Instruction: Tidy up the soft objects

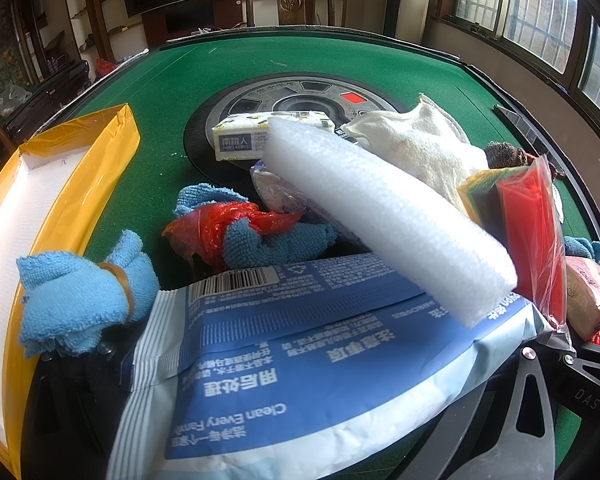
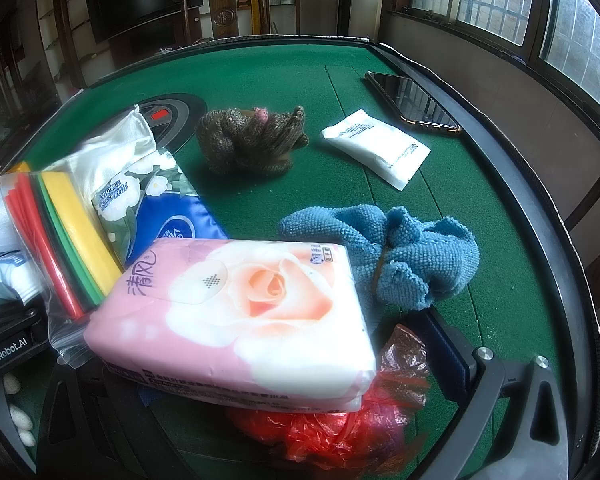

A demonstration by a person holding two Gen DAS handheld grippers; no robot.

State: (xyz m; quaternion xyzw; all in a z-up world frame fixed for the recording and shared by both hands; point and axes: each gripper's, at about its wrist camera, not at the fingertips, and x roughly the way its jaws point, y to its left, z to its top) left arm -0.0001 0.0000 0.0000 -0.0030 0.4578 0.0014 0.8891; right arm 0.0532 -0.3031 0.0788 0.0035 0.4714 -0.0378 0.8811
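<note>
The left gripper [image 1: 320,420] sits low over the green felt table [image 1: 204,80], and a blue-and-white wipes pack [image 1: 300,360] fills the space between its two fingers; the pack covers the finger faces, so whether the fingers pinch it or it merely lies across them cannot be told. A white foam block [image 1: 384,216] leans across the pack's upper right corner, slanting up toward a small patterned tissue pack [image 1: 244,136] on the table's round centre panel [image 1: 300,96]. A blue cloth bound with a rubber band [image 1: 80,300] rests against the left finger, just beside the open yellow box [image 1: 100,168] with its white inside. A red plastic bag [image 1: 220,228] is tangled with another blue cloth [image 1: 276,240] beyond the pack. A cream towel [image 1: 424,144] and a clear bag of coloured sheets [image 1: 528,232] lie to the right.

The right gripper [image 2: 280,400] has a pink rose-printed tissue pack [image 2: 240,312] between its fingers, over crumpled red plastic [image 2: 332,432]; the fingers look spread wide beside it, though their tips are hidden, so its state is uncertain. A banded blue towel [image 2: 400,256] touches the pack's right end. A blue tissue pack [image 2: 168,224] and a floral tissue pack [image 2: 140,184] lie left of it, a brown knitted bundle [image 2: 252,140] farther back, a white sachet [image 2: 376,152] and a phone [image 2: 412,100] well apart to the right.
</note>
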